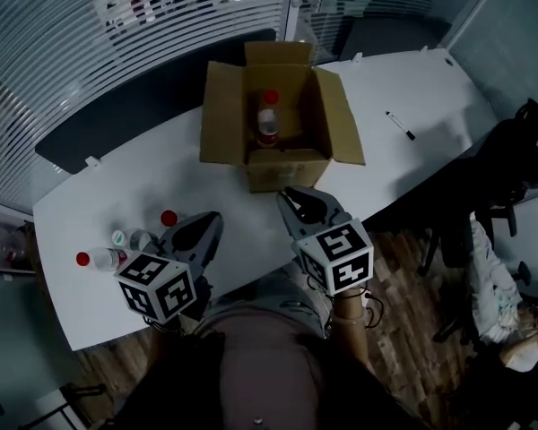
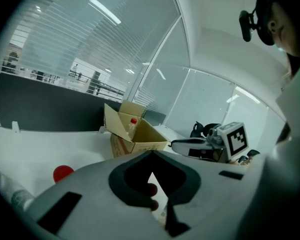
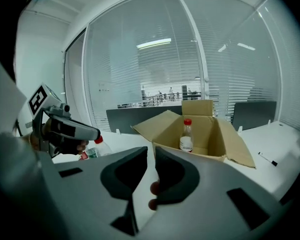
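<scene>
The left gripper hovers over the near edge of the table, jaws closed tip to tip with nothing between them; just to its left are the loose bottles, which seem to lie on their sides, and a red cap shows just beside the jaws; the right gripper is all but closed too, with only a thin slit between its jaws, and holds nothing; its tips point at the front wall of the box, near it but apart; the box stands open, flaps spread, with the boxed bottle upright toward its back; a pen lies well apart to the right; as I judge the risks, a brush from the left gripper could send a loose bottle rolling off the edge; closed jaws would shove a bottle rather than take it; the right gripper bumping the box could shift it and topple the boxed bottle
</scene>
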`<state>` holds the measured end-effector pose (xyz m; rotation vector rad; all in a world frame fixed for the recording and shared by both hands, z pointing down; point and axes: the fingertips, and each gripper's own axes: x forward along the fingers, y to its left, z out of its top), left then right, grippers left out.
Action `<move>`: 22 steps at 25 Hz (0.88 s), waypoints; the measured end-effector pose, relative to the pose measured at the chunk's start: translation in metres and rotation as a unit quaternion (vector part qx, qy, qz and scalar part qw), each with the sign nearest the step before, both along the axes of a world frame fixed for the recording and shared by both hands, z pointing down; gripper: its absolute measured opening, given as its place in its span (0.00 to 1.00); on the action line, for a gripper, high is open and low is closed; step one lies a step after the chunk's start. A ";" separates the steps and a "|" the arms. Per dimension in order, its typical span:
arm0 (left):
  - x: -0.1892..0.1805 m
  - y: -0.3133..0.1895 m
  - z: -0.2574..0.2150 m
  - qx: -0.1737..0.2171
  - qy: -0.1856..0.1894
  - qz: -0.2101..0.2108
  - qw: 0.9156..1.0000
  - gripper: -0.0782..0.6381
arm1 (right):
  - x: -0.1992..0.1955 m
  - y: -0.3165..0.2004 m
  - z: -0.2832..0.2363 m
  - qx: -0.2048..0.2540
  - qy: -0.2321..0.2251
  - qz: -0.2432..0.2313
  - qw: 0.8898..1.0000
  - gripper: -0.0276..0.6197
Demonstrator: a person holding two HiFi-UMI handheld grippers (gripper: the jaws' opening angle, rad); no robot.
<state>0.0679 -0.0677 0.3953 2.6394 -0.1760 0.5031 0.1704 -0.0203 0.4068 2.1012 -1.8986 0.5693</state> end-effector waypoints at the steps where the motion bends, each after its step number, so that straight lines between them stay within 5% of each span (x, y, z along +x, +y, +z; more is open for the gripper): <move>1: 0.005 0.001 0.000 0.000 0.001 0.004 1.000 0.12 | 0.003 0.002 0.001 -0.001 0.000 0.003 1.000 0.15; 11: 0.037 0.011 0.001 -0.001 -0.003 0.025 1.000 0.12 | 0.032 0.016 0.001 -0.006 0.002 0.017 1.000 0.15; 22: 0.045 0.006 0.006 -0.002 -0.009 -0.001 1.000 0.12 | 0.058 0.002 -0.003 0.010 0.000 0.011 1.000 0.15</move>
